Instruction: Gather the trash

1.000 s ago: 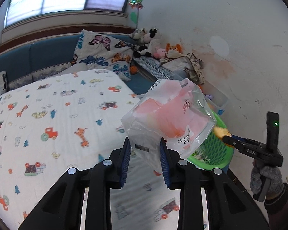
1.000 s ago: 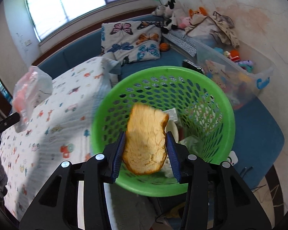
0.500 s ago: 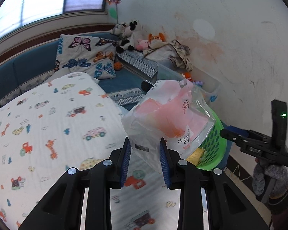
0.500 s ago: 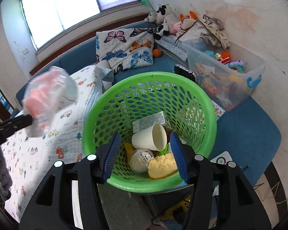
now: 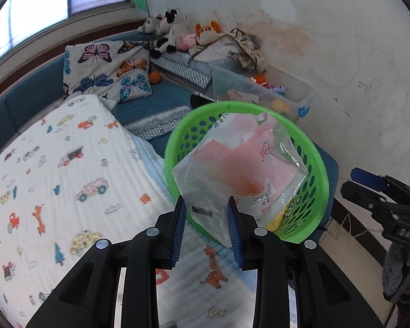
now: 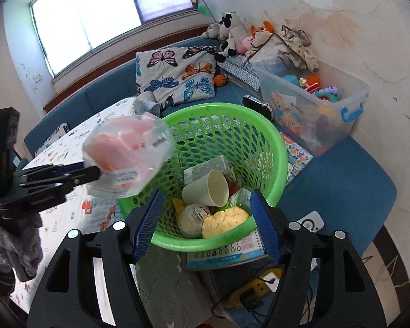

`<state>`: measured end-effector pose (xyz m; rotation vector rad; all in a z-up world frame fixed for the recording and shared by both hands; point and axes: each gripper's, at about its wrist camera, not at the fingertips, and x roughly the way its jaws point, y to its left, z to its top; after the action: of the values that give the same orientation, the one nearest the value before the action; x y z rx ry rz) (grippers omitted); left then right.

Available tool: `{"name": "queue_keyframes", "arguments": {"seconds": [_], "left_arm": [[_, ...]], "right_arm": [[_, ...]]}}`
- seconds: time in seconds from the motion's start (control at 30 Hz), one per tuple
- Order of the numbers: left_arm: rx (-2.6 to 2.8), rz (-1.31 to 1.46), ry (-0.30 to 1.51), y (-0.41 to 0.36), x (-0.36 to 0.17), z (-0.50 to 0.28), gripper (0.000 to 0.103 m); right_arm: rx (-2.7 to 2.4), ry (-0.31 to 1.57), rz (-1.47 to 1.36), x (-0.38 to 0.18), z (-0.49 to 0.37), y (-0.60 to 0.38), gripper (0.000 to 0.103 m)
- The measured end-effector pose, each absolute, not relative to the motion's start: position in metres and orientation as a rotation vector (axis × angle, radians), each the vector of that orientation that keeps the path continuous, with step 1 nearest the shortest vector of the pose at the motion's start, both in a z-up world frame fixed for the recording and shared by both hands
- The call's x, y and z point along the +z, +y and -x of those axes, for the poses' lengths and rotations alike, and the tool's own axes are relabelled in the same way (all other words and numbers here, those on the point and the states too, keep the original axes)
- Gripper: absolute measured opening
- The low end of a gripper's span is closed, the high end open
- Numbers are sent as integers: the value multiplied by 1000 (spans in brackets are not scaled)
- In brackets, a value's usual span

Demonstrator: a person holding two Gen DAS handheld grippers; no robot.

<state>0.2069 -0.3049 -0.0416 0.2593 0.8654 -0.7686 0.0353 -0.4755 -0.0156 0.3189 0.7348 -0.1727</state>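
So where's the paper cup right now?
In the right wrist view the paper cup lies on its side inside the green basket, beside the bread slice.

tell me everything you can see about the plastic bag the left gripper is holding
The plastic bag is clear, crinkled film holding pink and white paper, with a white printed label near its bottom. The left gripper pinches its lower corner between blue pads, so it stands up from the jaws, puffed and tilted. It hangs in the air at the near rim of the green basket, not yet inside. Nothing else visibly touches it.
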Motion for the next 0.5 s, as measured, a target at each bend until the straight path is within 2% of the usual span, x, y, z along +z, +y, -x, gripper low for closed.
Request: {"name": "queue_keyframes", "arguments": {"seconds": [0.1, 0.2, 0.23, 0.27, 0.5], "left_arm": [[-777, -266, 877, -309, -48, -205, 32], [-782, -263, 881, -310, -52, -205, 41], [-784, -260, 885, -310, -53, -205, 50], [-779, -259, 886, -311, -54, -205, 53], [-768, -202, 874, -292, -47, -201, 61]], "right_arm": [[-167, 736, -327, -17, -33, -475, 69], [-165, 737, -322, -17, -31, -473, 69], [-164, 737, -321, -18, -31, -472, 70], [-165, 738, -320, -17, -31, -472, 70], [-163, 737, -307, -18, -25, -463, 72]]}}
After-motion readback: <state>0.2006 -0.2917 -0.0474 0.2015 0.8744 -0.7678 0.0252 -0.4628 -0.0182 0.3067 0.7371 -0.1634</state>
